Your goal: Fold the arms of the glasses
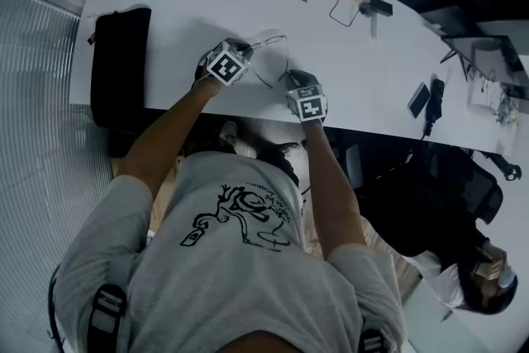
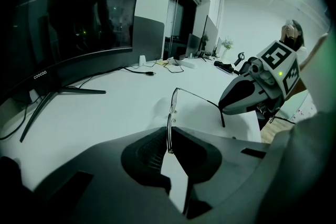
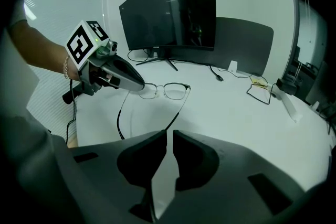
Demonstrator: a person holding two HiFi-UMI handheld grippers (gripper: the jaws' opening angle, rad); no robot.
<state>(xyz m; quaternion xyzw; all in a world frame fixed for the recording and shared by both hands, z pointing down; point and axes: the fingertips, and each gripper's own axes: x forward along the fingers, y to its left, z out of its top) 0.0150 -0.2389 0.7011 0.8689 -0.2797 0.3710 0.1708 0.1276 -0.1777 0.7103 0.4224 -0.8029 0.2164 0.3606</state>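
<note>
The glasses [image 3: 176, 91] are sitting in the middle of the white surface [image 1: 355, 70], just ahead of the person in the head view, with both arms standing open. The left claw [image 2: 169, 136] is pinching shut on the front frame at one lens rim, seen edge-on in the lower centre of its own view, and is steadying the glasses there. The right claw [image 3: 169, 134] is gripping the far end of one arm [image 3: 177, 110], which is running from its hinge straight into the narrow gap between the jaws; the hold is looking shallow. The other arm [image 3: 118, 120] is trailing loose toward the lower left of the right gripper view. Judging by this, the first fold is only just beginning. The wire is thin and smooth, so it may be slipping out of the right claw once that claw is swinging inward, letting the arm spring back open. If the swing is not following the hinge's arc, the claw may be twisting the arm or straining the hinge. The left claw is holding only a slim rim, so a sideways pull may be rotating the frame between its jaws or pressing on the lens, and the loose arm may be catching under the frame
</note>
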